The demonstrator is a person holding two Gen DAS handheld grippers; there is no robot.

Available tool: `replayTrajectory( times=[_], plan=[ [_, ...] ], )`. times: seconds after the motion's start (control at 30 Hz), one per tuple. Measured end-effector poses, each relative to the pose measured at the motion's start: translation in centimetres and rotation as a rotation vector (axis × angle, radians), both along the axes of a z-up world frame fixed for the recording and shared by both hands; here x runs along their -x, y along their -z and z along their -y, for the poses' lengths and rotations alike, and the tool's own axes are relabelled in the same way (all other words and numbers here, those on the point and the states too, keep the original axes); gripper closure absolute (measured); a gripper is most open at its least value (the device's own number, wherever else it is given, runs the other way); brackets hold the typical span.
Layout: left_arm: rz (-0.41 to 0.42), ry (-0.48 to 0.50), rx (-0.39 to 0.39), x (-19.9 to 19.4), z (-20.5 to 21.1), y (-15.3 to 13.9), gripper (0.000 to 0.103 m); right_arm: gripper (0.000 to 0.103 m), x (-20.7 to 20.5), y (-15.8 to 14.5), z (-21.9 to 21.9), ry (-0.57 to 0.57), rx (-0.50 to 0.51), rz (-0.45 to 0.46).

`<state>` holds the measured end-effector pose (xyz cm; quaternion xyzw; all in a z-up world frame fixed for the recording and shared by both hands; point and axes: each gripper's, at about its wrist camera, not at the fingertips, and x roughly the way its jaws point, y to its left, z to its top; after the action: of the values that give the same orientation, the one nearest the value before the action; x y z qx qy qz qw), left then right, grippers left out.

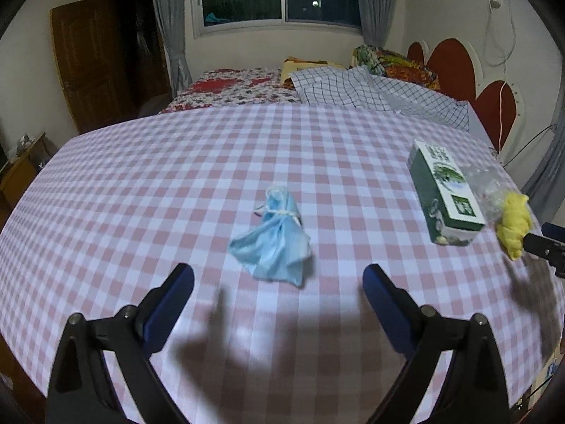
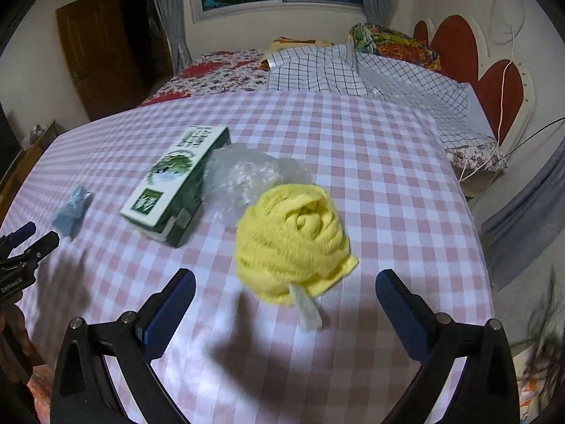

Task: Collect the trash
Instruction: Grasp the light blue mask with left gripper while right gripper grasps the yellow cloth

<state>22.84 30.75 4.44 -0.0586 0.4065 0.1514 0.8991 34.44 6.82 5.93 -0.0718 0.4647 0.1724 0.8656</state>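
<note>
Left gripper (image 1: pixel 278 275) agape near blue mask (image 1: pixel 273 240), right gripper (image 2: pixel 285 281) agape near yellow cloth (image 2: pixel 291 238)

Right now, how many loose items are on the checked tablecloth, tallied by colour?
Blue: 1, crumpled face mask
Green and white: 1, carton
Clear: 1, crumpled plastic wrap
Yellow: 1, balled cloth
Total: 4

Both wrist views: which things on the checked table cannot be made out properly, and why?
- Green carton: its print is too small and blurred in both views.
- Clear plastic: the yellow cloth ball hides its near part in the right wrist view.
- Blue mask: small there, clearer in the left wrist view.
- A trash bin: none in view.
</note>
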Motion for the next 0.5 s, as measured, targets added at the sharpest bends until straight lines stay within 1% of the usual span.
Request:
replayTrajectory(
  times=[0.17,0.23,0.27,0.3,0.37,0.4,0.43,0.47,0.5],
  plan=[
    [-0.021,0.003,0.003,-1.2,-0.1,0.4,0.010,0.000,-0.9,0.9,-0.3,-0.007,0.002,-0.006],
    [-0.024,0.005,0.004,-1.5,-0.1,0.4,0.013,0.001,-1.2,1.1,-0.2,-0.005,0.000,-0.004],
    [-0.027,0.004,0.003,-1.8,-0.1,0.3,0.014,0.005,-1.3,1.2,-0.1,-0.004,-0.001,-0.005],
    [-0.033,0.005,0.005,-2.1,-0.2,0.4,0.017,0.010,-1.5,1.3,0.1,-0.002,-0.004,-0.008],
    [-0.048,0.002,0.005,-2.8,-0.2,0.7,0.023,0.016,-1.7,1.6,0.5,-0.002,-0.017,-0.020],
    [-0.048,0.002,0.008,-3.2,-0.3,0.9,0.029,0.017,-1.8,1.7,0.6,0.000,-0.017,-0.022],
    [-0.049,0.000,0.011,-3.4,-0.3,1.0,0.038,0.017,-1.9,1.7,0.7,0.002,-0.015,-0.019],
    [-0.051,0.001,0.019,-3.5,-0.4,1.1,0.043,0.019,-1.9,1.7,0.9,0.002,-0.016,-0.015],
    [-0.051,0.008,0.028,-3.7,-0.5,1.2,0.055,0.029,-1.9,1.7,1.0,-0.002,-0.020,-0.018]
  ],
)
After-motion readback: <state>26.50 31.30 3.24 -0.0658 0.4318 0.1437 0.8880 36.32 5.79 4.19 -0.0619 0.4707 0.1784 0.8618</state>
